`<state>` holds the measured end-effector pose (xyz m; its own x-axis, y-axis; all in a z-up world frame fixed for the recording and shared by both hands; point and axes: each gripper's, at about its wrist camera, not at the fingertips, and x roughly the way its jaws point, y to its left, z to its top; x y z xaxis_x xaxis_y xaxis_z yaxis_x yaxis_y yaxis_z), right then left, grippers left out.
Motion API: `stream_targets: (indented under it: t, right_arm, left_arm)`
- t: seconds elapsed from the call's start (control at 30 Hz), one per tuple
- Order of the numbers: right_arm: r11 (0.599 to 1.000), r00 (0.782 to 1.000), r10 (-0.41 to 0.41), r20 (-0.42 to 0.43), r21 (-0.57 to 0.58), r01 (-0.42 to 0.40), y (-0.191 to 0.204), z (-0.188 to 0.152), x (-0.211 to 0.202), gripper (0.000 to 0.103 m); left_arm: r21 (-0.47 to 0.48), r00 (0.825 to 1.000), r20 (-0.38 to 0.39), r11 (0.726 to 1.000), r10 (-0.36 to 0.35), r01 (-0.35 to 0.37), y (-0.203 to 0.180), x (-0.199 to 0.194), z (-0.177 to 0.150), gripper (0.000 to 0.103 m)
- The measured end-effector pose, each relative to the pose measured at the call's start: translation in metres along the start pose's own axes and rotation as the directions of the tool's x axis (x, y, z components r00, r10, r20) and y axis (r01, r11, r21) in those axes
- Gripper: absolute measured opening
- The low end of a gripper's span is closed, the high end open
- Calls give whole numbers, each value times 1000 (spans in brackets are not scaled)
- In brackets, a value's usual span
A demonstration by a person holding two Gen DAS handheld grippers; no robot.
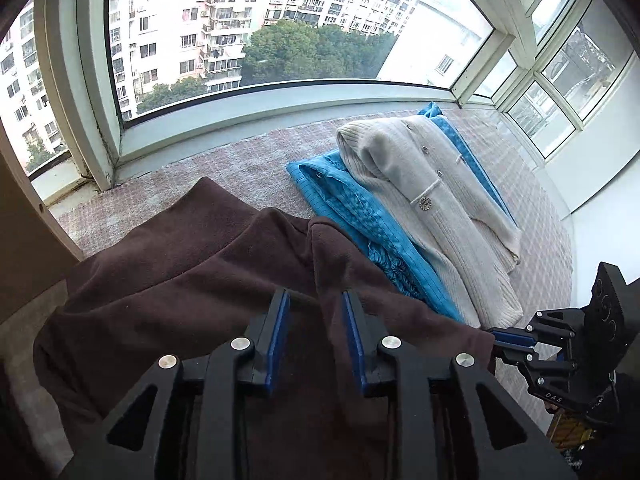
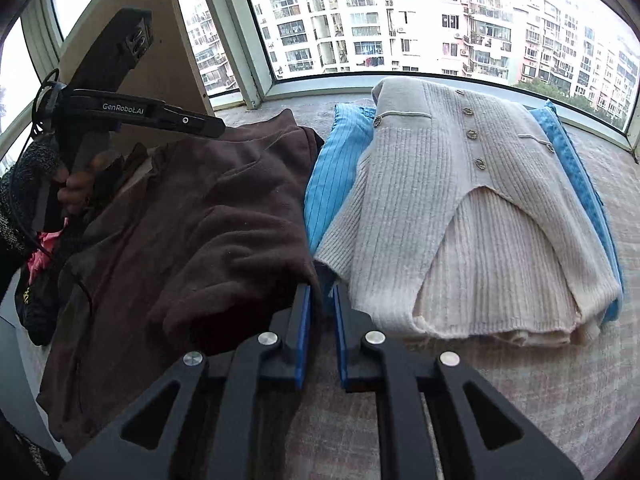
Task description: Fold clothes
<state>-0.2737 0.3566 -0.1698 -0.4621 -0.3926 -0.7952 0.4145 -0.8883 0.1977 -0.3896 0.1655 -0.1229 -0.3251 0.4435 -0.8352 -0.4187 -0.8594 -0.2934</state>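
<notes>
A dark brown garment (image 1: pixel 192 264) lies bunched on the pink mat of a bay-window seat; it also shows in the right wrist view (image 2: pixel 208 216). My left gripper (image 1: pixel 316 300) has its blue pads apart, with a raised fold of the brown cloth standing between them. My right gripper (image 2: pixel 322 292) is shut on the brown garment's right edge; it shows in the left wrist view (image 1: pixel 496 342) pinching that same edge. The left gripper's body (image 2: pixel 132 112) shows in the right wrist view above the garment's far left.
A folded cream knit cardigan (image 2: pixel 472 208) lies on a folded blue garment (image 2: pixel 332 184) just right of the brown one. The pink mat (image 1: pixel 248 160) runs to the window frame (image 1: pixel 280 100) behind. A wooden panel (image 1: pixel 24 216) stands at the left.
</notes>
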Motion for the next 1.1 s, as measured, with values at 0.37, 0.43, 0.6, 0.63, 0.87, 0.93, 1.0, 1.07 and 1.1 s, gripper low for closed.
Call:
stream_targets:
  t: [0.37, 0.43, 0.6, 0.63, 0.87, 0.93, 1.0, 1.07, 1.1]
  right_arm:
    - [995, 995, 73, -69, -57, -77, -24, -50, -106, 17]
    - [991, 989, 120, -91, -51, -125, -29, -65, -132, 17]
    - [974, 954, 170, -249, -106, -201, 2, -114, -112, 37]
    - [972, 950, 162, -269, -124, -200, 10, -122, -103, 37]
    - [973, 926, 130, -354, -134, -188, 28, -160, -66, 36]
    - [971, 914, 159, -374, -107, -212, 24, -167, -64, 13]
    - [969, 901, 184, -392, -82, -233, 19, -173, -64, 6]
    - [976, 911, 144, -386, -95, -195, 13, -167, -75, 6]
    - [979, 916, 124, -383, -102, -175, 10, -164, -81, 6]
  left_arm:
    - [-18, 994, -76, 996, 80, -82, -86, -112, -209, 35]
    - [-30, 991, -90, 994, 101, -104, -102, -126, -247, 36]
    - [-20, 989, -137, 998, 56, -59, -143, -93, -286, 41]
    - [-6, 988, -147, 999, 51, -52, -151, -85, -290, 41]
    - [66, 978, -201, 997, 62, -50, -183, -52, -309, 34]
    - [70, 976, -209, 996, 64, -51, -186, -49, -313, 16]
    - [60, 976, -211, 998, 48, -36, -189, -49, -317, 12]
    - [58, 977, -211, 998, 42, -30, -193, -50, -320, 12]
    - [61, 977, -210, 998, 43, -31, -195, -51, -322, 12]
